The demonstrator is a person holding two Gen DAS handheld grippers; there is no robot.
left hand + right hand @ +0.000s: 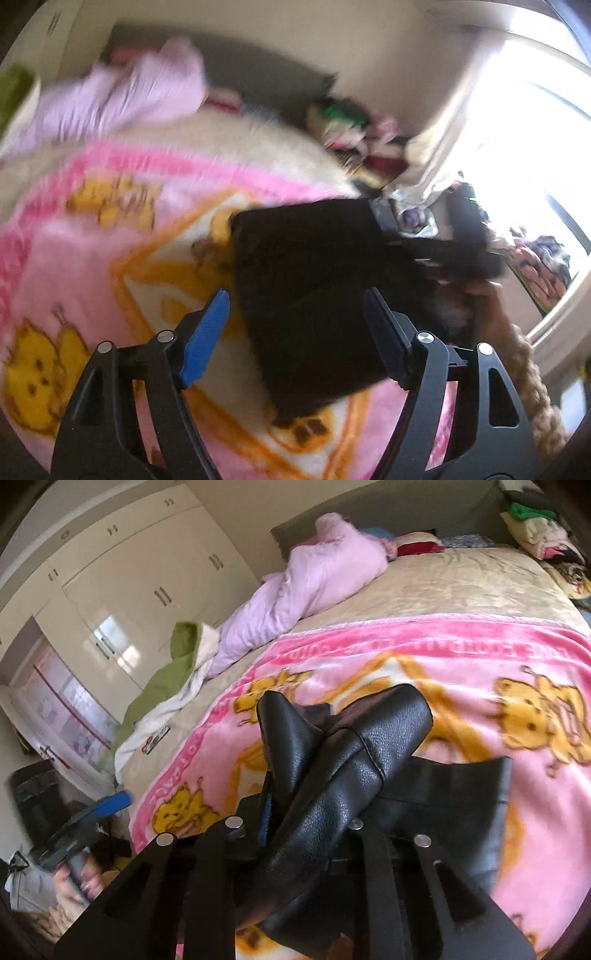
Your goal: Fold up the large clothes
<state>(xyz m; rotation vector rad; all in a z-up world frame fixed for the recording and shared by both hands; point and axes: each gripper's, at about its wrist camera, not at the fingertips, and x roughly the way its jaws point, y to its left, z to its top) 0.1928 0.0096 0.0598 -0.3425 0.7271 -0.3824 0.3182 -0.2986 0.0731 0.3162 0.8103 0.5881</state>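
Black leather-like garment is lying on the pink cartoon blanket, partly folded. Left gripper is hovering above the blanket with its blue-padded fingers spread wide, gripping nothing. Right gripper is pinching a bunched fold of the garment, lifting it off the blanket. Lilac quilt is lying beyond the blanket's far edge.
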